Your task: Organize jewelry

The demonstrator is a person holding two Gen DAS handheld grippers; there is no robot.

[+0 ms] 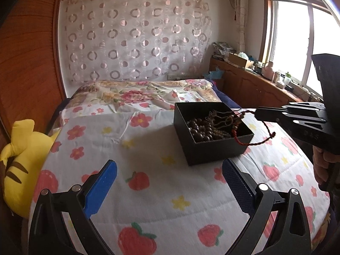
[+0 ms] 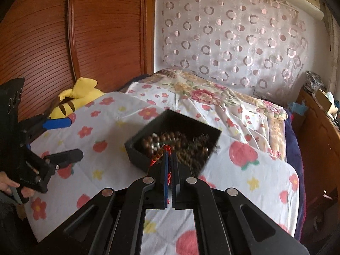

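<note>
Your right tongs pinch a red cord; left tongs wide, empty.
Only your left view shows it trailing outside the box.

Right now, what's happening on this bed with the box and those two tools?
A person is sorting jewelry with a hand-held gripper in each hand. The right hand-held gripper is shut on a red braided cord bracelet, lifting it from the black box of brown bead strands; the cord hangs over the box's edge. The left hand-held gripper is open, holding nothing, above the strawberry-print sheet in front of the box.
</note>
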